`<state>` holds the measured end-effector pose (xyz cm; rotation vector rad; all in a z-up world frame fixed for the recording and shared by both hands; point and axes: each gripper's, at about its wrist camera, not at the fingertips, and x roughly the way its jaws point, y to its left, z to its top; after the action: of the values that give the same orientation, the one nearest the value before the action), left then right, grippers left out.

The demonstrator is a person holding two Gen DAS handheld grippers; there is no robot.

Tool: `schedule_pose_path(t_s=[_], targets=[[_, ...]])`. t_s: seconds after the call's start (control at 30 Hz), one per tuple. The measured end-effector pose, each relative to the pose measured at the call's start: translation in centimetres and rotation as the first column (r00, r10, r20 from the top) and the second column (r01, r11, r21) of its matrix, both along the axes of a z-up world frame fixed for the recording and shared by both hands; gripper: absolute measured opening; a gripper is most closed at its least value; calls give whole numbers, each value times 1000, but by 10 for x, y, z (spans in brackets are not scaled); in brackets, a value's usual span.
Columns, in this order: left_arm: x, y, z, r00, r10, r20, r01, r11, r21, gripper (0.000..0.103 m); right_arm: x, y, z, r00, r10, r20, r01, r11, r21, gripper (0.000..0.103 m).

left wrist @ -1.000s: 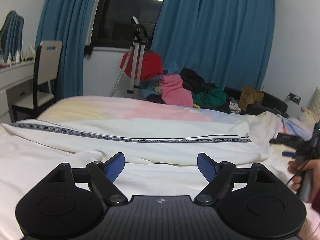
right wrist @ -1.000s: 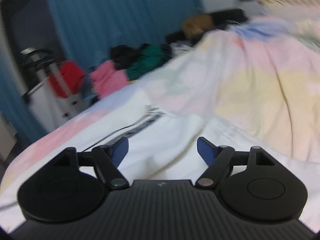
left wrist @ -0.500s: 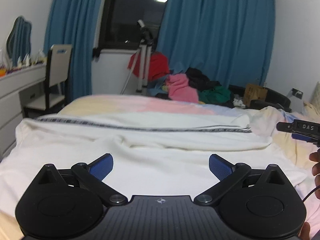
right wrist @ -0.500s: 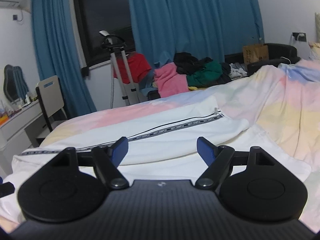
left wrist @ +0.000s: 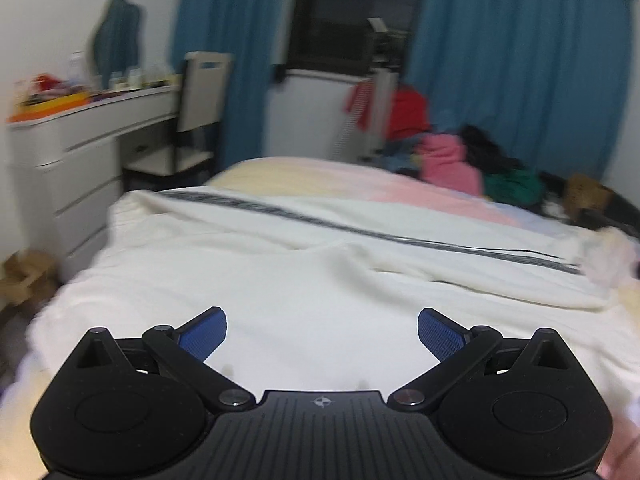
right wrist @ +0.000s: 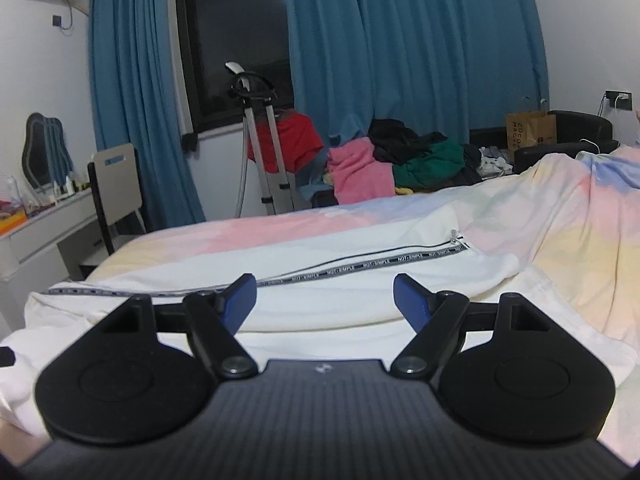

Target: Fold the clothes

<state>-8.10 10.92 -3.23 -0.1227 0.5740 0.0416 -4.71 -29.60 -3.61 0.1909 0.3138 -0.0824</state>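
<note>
Holding L gripper (left wrist: pixel 322 330) & R gripper (right wrist: pixel 324 296) spread wide, both empty, above white garment (left wrist: pixel 320 280) on bed (right wrist: pixel 580 216). Garment lies ahead, long axis left-right along striped tape (right wrist: pixel 360 270); L looks nearer.

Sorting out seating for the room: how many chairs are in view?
1. A single chair stands at the white desk, left of the bed, in front of the blue curtain. Others may be outside the frame.
</note>
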Motion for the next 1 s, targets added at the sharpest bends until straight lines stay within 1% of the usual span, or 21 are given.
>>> schedule_pose_path(t_s=[0.1,0.23,0.37,0.4,0.47,0.5,0.53,0.6,0.63,0.7,0.77,0.83,0.9,0.93,0.97,1.0], targets=[[4,20,3,995,92,-31,-92,996,18,103,0,-2,1,1000,-17,13,17,1000,-2,77],[6,56,12,979,167,-114,-173,984,-42,103,-2,-6,1,999,-29,21,29,999,21,77],[8,91,21,951,235,-202,-258,961,-96,103,-3,-10,3,999,-39,17,38,998,47,77],[9,100,19,934,260,-245,-294,949,-115,103,-4,-12,4,999,-47,16,46,997,54,77],[8,119,11,890,293,-349,-371,911,-182,102,-5,-14,5,998,-57,18,56,996,64,77],[8,129,7,865,304,-399,-410,887,-213,102,-5,-15,5,998,-61,17,59,996,68,77],[5,138,1,841,313,-441,-453,853,-259,101,-5,-16,5,998,-64,16,63,995,73,77],[0,158,-11,791,319,-521,-536,772,-341,101,-4,-19,4,998,-69,-2,69,994,86,77],[-3,165,-17,775,323,-543,-567,736,-371,101,-3,-20,3,997,-71,-14,72,993,92,77],[-4,173,-28,753,315,-578,-599,691,-405,101,-1,-22,1,997,-70,-33,73,992,105,77],[2,175,-40,742,292,-603,-605,678,-417,100,1,-23,-1,997,-63,-49,68,991,118,77],[6,173,-45,741,291,-606,-607,676,-418,100,3,-24,-2,996,-57,-63,65,989,130,77],[11,174,-51,751,286,-596,-598,677,-429,103,4,-25,-4,996,-53,-76,64,987,146,77],[10,174,-51,758,287,-586,-595,672,-440,103,4,-26,-5,995,-52,-82,65,986,155,77],[8,174,-50,771,287,-569,-586,670,-456,103,5,-28,-6,995,-55,-86,69,984,164,77],[5,174,-48,792,282,-541,-567,668,-482,103,5,-29,-7,994,-58,-90,74,982,173,77]])
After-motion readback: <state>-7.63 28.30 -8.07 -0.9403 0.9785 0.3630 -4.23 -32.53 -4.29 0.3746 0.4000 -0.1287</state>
